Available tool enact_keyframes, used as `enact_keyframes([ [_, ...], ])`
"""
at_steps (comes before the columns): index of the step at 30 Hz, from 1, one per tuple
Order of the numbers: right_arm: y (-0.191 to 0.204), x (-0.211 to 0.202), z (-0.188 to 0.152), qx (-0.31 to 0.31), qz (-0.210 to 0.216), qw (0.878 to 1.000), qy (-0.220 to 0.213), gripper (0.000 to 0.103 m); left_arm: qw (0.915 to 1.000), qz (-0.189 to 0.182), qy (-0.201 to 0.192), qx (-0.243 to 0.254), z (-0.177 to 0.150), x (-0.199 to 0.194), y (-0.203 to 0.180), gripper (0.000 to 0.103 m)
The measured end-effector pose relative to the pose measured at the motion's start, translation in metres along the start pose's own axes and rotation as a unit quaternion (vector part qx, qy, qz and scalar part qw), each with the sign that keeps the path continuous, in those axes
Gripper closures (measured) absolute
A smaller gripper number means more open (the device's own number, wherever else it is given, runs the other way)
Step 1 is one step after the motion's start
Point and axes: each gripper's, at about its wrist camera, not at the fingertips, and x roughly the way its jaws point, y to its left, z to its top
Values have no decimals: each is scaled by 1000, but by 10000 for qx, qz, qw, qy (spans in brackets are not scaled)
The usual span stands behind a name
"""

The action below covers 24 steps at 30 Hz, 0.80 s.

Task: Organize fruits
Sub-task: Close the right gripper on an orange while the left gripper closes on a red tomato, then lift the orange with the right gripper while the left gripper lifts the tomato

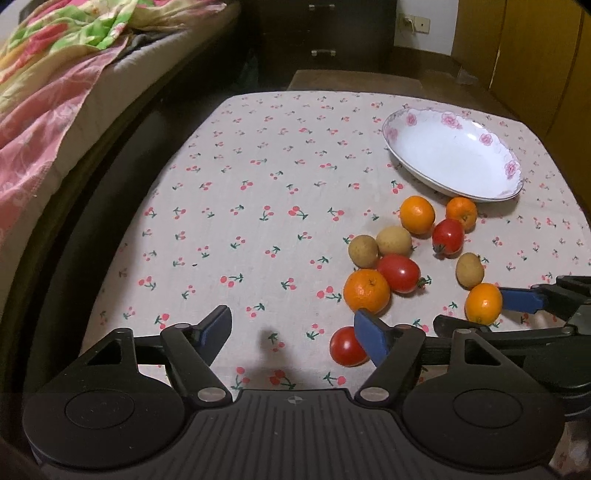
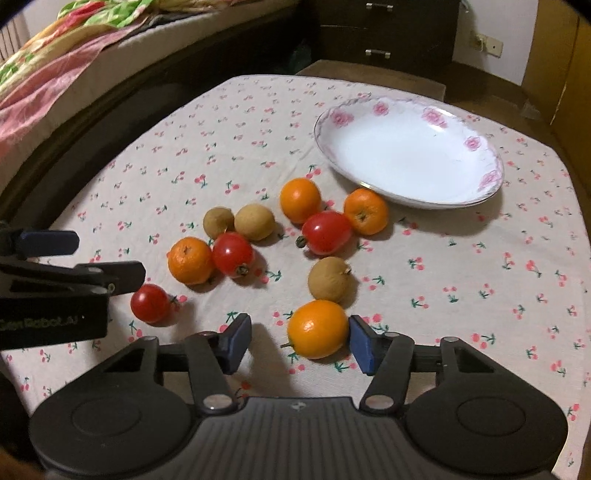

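**Cherry-print cloth, fruit loose beside an empty dish**

Cotton-looking cloth [image 1: 258,192] printed with small red cherries covers the table in the left wrist view. The left gripper [image 1: 291,332] stands with its jaws apart over bare cloth, nothing between them; a tomato [image 1: 345,347] lies just outside its right finger. Ahead and to the right the other fruits cluster, and beyond them sits a white dish [image 1: 452,147] with pink roses on its rim. Far left, a bed [image 1: 55,92] under a flowered quilt runs along the table; a dark drawer chest [image 1: 325,33] stands at the back beside a wall socket [image 1: 415,24].

From the right wrist view, the right gripper [image 2: 299,343] has an orange [image 2: 317,328] between its fingers — the right pad [image 2: 360,343] is at the peel, the left one stands off, so the jaws are not yet clamped. Ahead lie tomatoes, oranges and brown longans [image 2: 330,278], then the dish [image 2: 410,155]. The left gripper [image 2: 107,258] reaches in from the left.
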Motion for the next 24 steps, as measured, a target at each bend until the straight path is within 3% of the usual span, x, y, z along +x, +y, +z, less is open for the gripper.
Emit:
enact_keyframes([
  [8,5,1,-2,-204,-58,9998,-36,42,10000,25,56,-48,-2,0,0,26],
  [10,5,1,-1,-180,-83,9998,-28,48,9999,10,83,-106,-2,0,4,26],
  [12,3,-1,0,-163,-125,9998,-50,63,9998,0,114,-165,-3,3,7,27],
  [13,0,-2,0,-120,-130,9998,-56,65,9997,-1,151,-184,-3,4,8,29],
  [24,-11,-20,-7,29,-45,9999,-150,69,9995,-192,202,-118,-3,4,1,37],
])
